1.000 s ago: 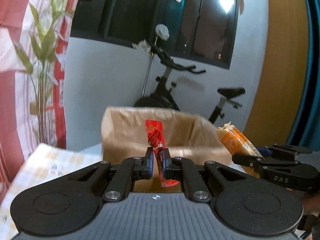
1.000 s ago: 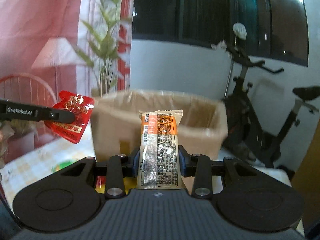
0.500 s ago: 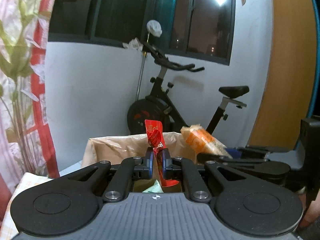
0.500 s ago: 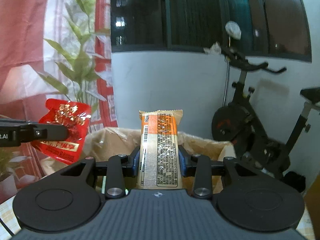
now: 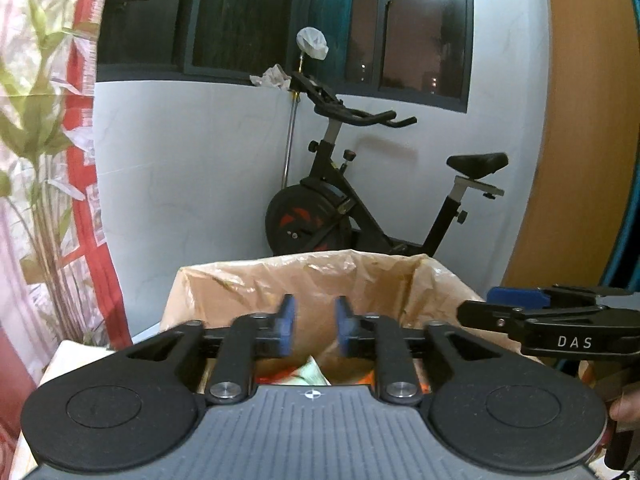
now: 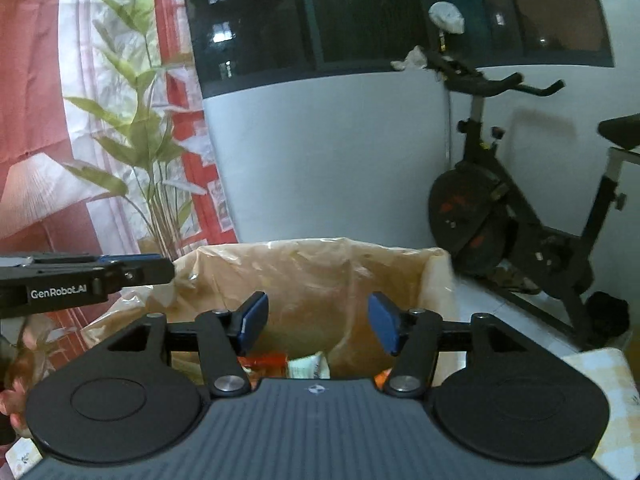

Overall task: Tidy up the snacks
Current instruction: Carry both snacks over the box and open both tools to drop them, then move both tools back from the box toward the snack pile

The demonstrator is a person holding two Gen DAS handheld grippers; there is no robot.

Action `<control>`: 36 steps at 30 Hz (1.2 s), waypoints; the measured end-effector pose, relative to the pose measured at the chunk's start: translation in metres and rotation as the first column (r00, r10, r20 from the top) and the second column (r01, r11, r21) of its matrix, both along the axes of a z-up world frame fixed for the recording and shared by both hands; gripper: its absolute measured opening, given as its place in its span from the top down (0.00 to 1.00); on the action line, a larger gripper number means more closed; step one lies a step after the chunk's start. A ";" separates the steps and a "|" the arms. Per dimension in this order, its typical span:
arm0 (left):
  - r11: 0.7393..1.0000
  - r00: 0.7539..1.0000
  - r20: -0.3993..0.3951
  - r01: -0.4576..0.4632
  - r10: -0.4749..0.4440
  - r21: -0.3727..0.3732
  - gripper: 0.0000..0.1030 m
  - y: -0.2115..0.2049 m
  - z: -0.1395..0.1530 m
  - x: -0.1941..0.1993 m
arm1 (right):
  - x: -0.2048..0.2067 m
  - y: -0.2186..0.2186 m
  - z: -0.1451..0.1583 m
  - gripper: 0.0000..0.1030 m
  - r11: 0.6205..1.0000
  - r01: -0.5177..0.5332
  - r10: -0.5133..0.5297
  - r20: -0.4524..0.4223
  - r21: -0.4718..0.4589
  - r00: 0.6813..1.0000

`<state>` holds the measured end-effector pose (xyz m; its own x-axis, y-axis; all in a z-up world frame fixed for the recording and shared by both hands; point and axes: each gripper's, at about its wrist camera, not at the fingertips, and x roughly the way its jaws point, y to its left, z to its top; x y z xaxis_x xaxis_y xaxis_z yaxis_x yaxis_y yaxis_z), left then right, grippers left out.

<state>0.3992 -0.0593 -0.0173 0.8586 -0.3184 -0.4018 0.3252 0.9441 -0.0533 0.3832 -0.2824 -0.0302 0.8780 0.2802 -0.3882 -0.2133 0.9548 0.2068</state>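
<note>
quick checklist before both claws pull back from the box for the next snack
1. Left claw empty: ok, its jaws have just been opening and nothing is between them.
2. Right claw empty: ok, its jaws have just been opening, gap bare.
3. Both claws over the lined cardboard box: ok.
4. Snacks in the box: ok, wrappers show at the bottom; which are the ones just dropped, cannot tell.
5. Claws apart from each other: ok, the right claw sits off to the side in the left view.
6. Next snack located: cannot tell, none in view outside the box.
</note>
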 end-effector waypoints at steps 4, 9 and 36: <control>1.000 1.000 -0.003 -0.005 0.005 -0.028 0.60 0.015 0.003 -0.037 | -0.041 -0.002 0.004 0.37 0.999 0.036 -0.036 0.001 -0.020 0.999; 0.999 1.000 -0.022 -0.019 0.019 -0.035 0.51 0.036 -0.007 -0.076 | -0.089 0.002 -0.002 0.29 0.995 0.088 -0.089 -0.016 -0.042 0.996; 0.978 0.976 -0.105 -0.200 0.192 -0.063 0.21 0.111 -0.070 -0.180 | -0.179 0.045 -0.064 0.06 0.997 0.074 -0.075 -0.071 -0.018 0.995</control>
<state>0.2194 0.0520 -0.0877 0.8649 -0.1791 -0.4689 0.1240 0.9815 -0.1462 0.2045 -0.2370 -0.0942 0.8663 0.2084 -0.4539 -0.1263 0.9707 0.2046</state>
